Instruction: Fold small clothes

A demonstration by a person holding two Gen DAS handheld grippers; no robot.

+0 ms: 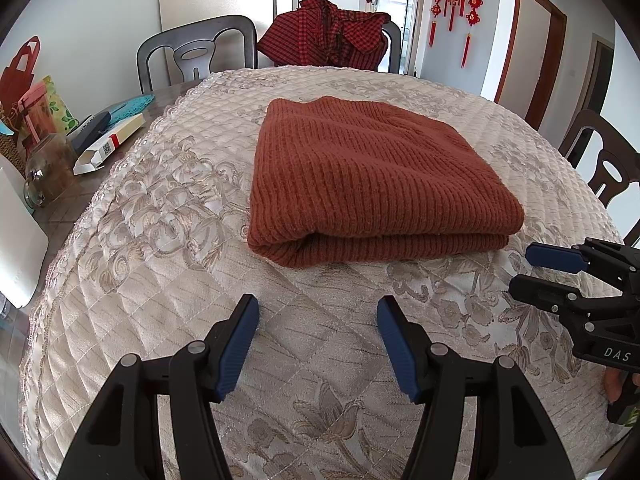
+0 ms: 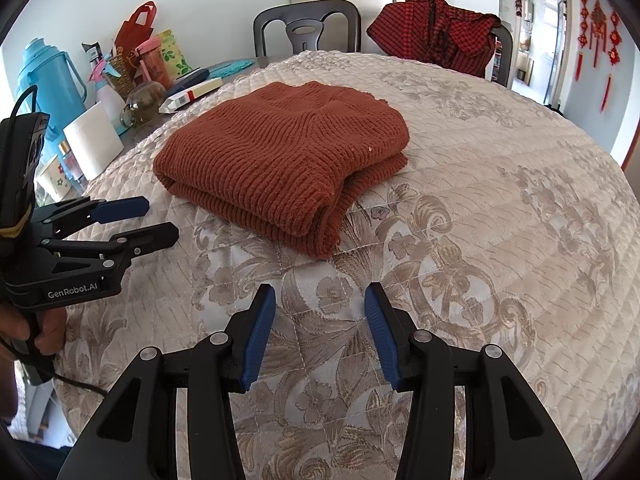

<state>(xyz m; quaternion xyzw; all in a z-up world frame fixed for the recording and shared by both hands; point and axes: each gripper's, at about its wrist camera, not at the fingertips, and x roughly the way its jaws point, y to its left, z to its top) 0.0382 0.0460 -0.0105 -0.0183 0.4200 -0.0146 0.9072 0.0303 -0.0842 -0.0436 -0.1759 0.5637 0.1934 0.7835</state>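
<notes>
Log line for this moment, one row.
sweater: folded, on quilted table cover | left gripper: open, empty | right gripper: open, empty

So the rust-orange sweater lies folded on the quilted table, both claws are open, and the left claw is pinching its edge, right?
Not quite. The left claw pinches nothing: the left wrist view shows it open over the bare quilted table, short of the folded sweater. The right claw is open too.
</notes>
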